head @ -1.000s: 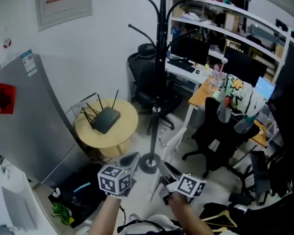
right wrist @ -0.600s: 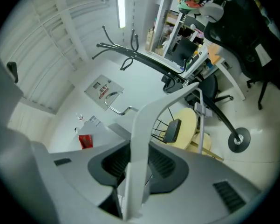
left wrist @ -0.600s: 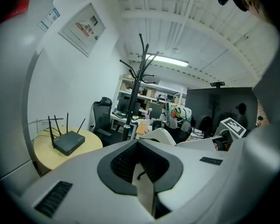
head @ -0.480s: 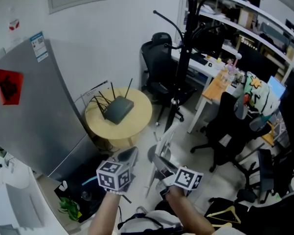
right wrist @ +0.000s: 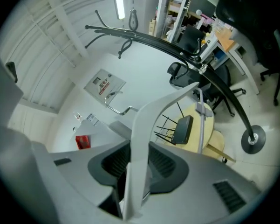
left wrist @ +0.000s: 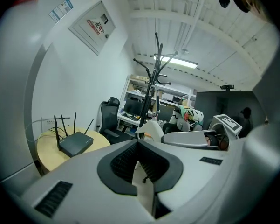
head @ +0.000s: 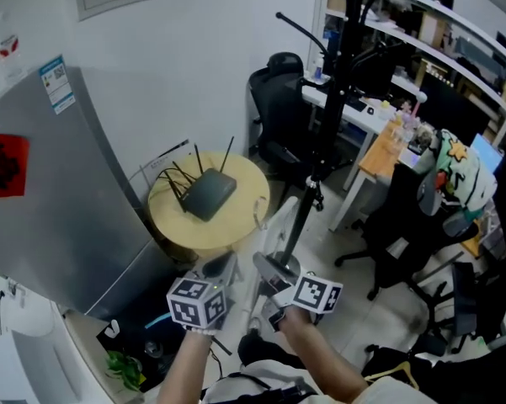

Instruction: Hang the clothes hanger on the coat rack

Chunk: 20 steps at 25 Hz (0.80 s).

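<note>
A black coat rack (head: 324,154) with curved arms stands on the floor ahead, in front of the desks. My right gripper (head: 270,269) is shut on the lower end of a white clothes hanger (head: 284,223), which slants up towards the rack's pole. The right gripper view shows the hanger (right wrist: 151,125) running up between the pads, its metal hook (right wrist: 115,107) far off, and the rack (right wrist: 209,76) arching across. My left gripper (head: 220,265) is beside it on the left, jaw tips together and holding nothing. In the left gripper view the closed jaws (left wrist: 137,143) point at the rack (left wrist: 152,90).
A round yellow table (head: 244,217) carrying a black router (head: 206,196) stands left of the rack. A grey cabinet (head: 59,200) fills the left side. Black office chairs (head: 278,116) and desks (head: 379,154) are behind the rack. A wooden hanger (head: 396,362) lies at lower right.
Both grippers and the hanger have moved forward towards the rack and table. The rack's base, in plain view before, is now covered by the right gripper.
</note>
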Each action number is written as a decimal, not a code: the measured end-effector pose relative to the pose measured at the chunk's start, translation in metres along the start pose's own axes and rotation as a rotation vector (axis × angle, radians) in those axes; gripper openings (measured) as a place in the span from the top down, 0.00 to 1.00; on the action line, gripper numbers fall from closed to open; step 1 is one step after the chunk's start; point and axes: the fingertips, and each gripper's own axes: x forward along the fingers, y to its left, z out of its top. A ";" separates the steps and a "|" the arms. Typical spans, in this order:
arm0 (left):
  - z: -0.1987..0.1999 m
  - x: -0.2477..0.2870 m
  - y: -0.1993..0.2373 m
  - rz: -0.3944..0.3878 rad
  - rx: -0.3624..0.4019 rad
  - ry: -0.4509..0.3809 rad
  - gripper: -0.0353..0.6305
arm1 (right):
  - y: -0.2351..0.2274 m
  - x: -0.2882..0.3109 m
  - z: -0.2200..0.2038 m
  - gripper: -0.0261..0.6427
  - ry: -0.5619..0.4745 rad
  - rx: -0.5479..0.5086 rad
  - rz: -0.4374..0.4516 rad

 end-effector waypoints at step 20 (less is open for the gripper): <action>0.041 0.135 0.072 -0.031 0.065 0.094 0.96 | -0.130 0.121 0.127 0.75 -0.202 0.202 -0.054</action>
